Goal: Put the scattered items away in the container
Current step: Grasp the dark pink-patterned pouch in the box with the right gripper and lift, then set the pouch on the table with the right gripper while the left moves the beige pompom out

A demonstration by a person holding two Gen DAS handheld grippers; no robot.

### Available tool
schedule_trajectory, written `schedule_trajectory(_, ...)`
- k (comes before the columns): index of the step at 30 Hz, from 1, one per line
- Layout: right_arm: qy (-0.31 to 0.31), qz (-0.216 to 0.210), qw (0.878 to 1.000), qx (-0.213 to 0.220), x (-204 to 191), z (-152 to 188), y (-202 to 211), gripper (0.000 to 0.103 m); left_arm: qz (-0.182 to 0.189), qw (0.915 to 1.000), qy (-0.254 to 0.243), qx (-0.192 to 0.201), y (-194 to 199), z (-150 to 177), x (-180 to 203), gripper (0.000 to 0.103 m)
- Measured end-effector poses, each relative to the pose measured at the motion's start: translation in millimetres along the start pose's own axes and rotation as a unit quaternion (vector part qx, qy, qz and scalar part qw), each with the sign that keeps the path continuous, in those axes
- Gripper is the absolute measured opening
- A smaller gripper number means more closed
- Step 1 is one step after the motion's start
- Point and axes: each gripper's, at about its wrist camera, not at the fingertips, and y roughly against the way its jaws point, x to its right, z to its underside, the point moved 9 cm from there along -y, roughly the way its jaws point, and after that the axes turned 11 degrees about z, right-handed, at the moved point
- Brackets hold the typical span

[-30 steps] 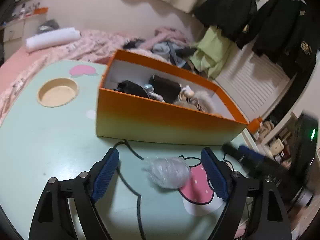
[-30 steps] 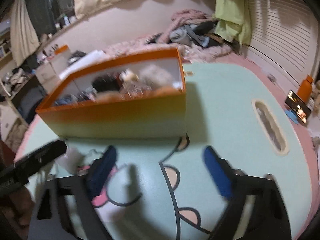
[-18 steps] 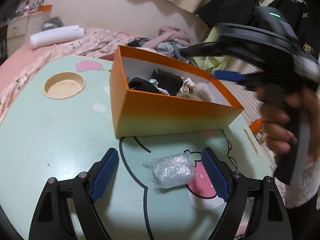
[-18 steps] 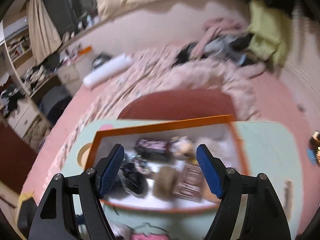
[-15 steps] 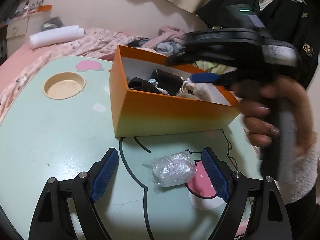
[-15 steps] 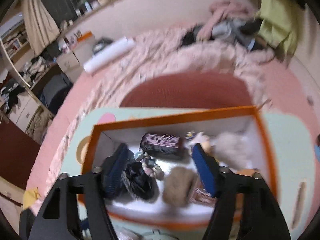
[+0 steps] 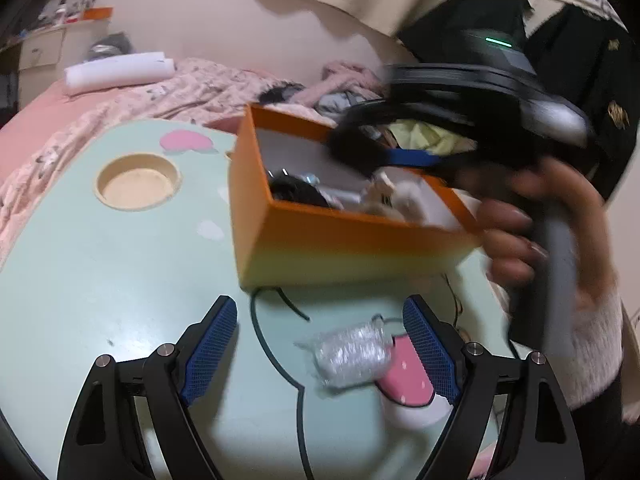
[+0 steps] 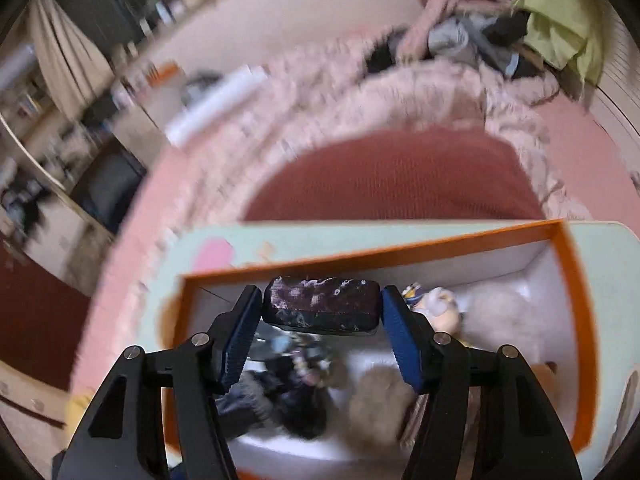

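An orange box [image 7: 320, 240] stands on the mint-green table [image 7: 100, 280] and holds several items. A clear plastic-wrapped bundle [image 7: 352, 354] lies on the table in front of it, between the fingers of my open left gripper [image 7: 320, 350] and nearer the right one. My right gripper [image 8: 322, 324] hangs over the box [image 8: 568, 280], its pads against both ends of a dark pouch with a pale pattern [image 8: 322, 308]. In the left wrist view the right gripper shows blurred above the box [image 7: 404, 156]. Furry and dark items [image 8: 376, 404] lie below it.
A round wooden recess [image 7: 138, 180] sits in the table at the left. A pink bed with blankets and clothes [image 7: 160, 88] lies behind. A white roll [image 7: 120, 70] rests on it. Dark jackets [image 7: 560, 60] hang at the right.
My right gripper swung from table level up over the box, came down among its items and its fingers closed in on the dark pouch. My left gripper stayed around the plastic bundle.
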Motion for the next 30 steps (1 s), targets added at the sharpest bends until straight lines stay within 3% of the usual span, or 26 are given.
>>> schedule_trajectory(3, -0.012, -0.038, 0.996, 0.075, 9, -1, 64, 0.062, -0.012, 0.9995, 0.025, -0.015, -6, -11, -10, 0.085)
schedule_trajectory(8, 0.003, -0.06, 0.992, 0.109, 27, 36, 121, 0.062, -0.039, 0.9975, 0.054, -0.025, -17, -21, -34, 0.085)
schedule_trajectory(14, 0.034, -0.049, 0.996, 0.064, 28, 104, 101, 0.062, -0.074, 0.9962, 0.045, -0.009, -14, -33, -43, 0.085)
schedule_trajectory(17, 0.047, -0.013, 0.998, 0.05, 29, 122, 74, 0.062, -0.073, 0.9968, 0.034, 0.003, -4, -40, -36, 0.085)
schedule_trajectory(21, 0.051, 0.022, 0.996, 0.065, 33, 129, 57, 0.063, -0.05, 0.9984, -0.016, 0.02, 11, -64, -2, 0.085)
schedule_trajectory(25, 0.028, 0.03, 0.996, 0.081, 41, 136, 59, 0.064, -0.003, 0.9971, -0.068, -0.035, -16, -88, 41, 0.081)
schedule_trajectory(27, 0.004, 0.031, 0.996, 0.087, 47, 141, 66, 0.069, 0.011, 0.9942, -0.065, -0.085, -42, -89, 50, 0.07)
schedule_trajectory(30, -0.02, 0.024, 0.994, 0.102, 56, 143, 78, 0.069, 0.002, 0.9868, -0.052, -0.153, -83, -81, 49, 0.056)
